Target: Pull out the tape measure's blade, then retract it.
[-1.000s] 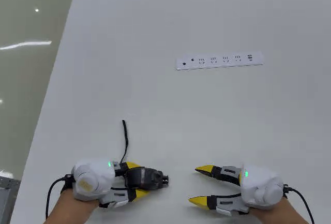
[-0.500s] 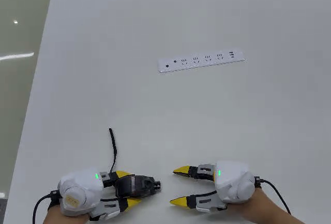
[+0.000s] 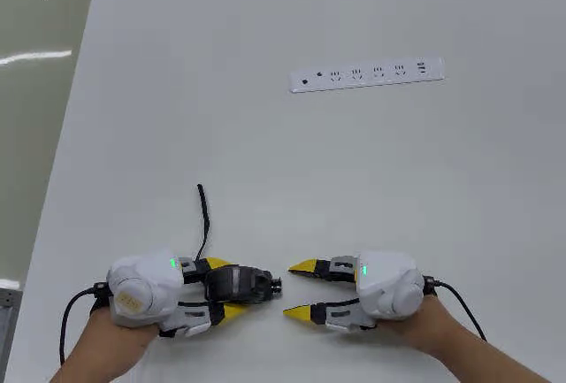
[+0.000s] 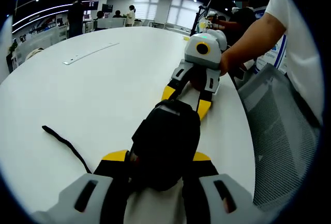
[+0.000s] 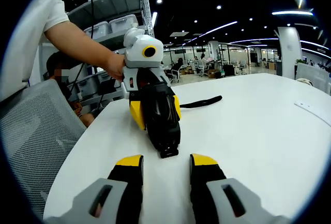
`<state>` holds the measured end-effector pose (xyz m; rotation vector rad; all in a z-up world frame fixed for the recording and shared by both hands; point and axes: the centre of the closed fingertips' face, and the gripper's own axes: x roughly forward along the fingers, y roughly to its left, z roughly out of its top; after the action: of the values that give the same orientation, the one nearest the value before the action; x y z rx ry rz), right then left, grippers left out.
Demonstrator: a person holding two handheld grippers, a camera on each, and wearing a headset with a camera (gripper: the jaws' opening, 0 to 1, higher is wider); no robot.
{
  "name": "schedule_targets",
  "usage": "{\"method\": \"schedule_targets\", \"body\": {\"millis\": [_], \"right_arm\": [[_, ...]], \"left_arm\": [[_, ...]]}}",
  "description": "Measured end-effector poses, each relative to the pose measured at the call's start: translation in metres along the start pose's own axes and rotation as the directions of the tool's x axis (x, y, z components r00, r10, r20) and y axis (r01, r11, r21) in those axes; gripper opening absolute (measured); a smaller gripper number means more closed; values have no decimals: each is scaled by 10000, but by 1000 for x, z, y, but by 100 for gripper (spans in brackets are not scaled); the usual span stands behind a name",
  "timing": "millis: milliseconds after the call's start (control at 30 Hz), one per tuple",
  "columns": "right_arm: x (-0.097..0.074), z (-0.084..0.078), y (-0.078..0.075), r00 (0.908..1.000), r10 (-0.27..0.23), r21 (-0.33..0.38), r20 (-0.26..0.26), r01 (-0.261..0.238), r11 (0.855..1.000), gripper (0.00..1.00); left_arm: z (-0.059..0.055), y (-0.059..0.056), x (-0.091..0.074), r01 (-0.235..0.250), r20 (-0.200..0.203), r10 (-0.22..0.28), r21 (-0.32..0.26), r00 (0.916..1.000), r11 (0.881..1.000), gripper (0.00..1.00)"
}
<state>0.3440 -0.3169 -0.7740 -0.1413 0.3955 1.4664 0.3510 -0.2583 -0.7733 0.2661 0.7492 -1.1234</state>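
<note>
Closing the gap since a second ago, the right gripper (image 3: 294, 290) is now sitting with its yellow tips just short of the tape measure (image 3: 237, 284), where before it was holding well off to the side. That black tape measure is lying near the front edge of the white surface (image 3: 354, 180), and the left gripper (image 4: 159, 157) is pinching its body from both sides, its jaws pressing against the case. The case's narrow front end is pointing straight at the right gripper, whose jaws are standing spread with a clear gap between them. In the right gripper view this front end is lying just ahead of that gap, apart from both tips, with a narrow strip of bare surface in between. A black strap (image 3: 206, 219) is trailing from the tape measure's rear across the surface, away from the person, lying loose beside the left gripper. A white power strip (image 3: 367, 75) is lying flat, well apart from both grippers, farther up the surface. Dark cables are running back from each gripper past the person's hands. Beyond the surface's left edge a glossy floor (image 3: 35, 91) is reflecting ceiling lights, and a grey mesh chair (image 5: 31, 131) is standing beside the person.
</note>
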Motion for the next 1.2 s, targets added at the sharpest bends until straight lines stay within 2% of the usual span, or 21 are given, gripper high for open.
{"method": "schedule_targets", "body": {"millis": [233,700,967,1200], "right_arm": [[10,2,1,10000,78,-218,-3,-78,9997,34],[16,3,0,9988,476,-317,-65,-478,9984,29],[18,4,1,9952,972,6,-79,-972,9953,23],[15,5,-2,9957,924,78,-87,-924,9957,18]], "left_arm": [[-1,0,0,-4,-63,5,116,10000,9999,36],[-2,1,1,-4,-100,5,114,9999,9999,35],[-3,2,1,-5,-175,9,236,9998,9997,35],[-3,2,1,7,-177,-2,280,9998,9996,35]]}}
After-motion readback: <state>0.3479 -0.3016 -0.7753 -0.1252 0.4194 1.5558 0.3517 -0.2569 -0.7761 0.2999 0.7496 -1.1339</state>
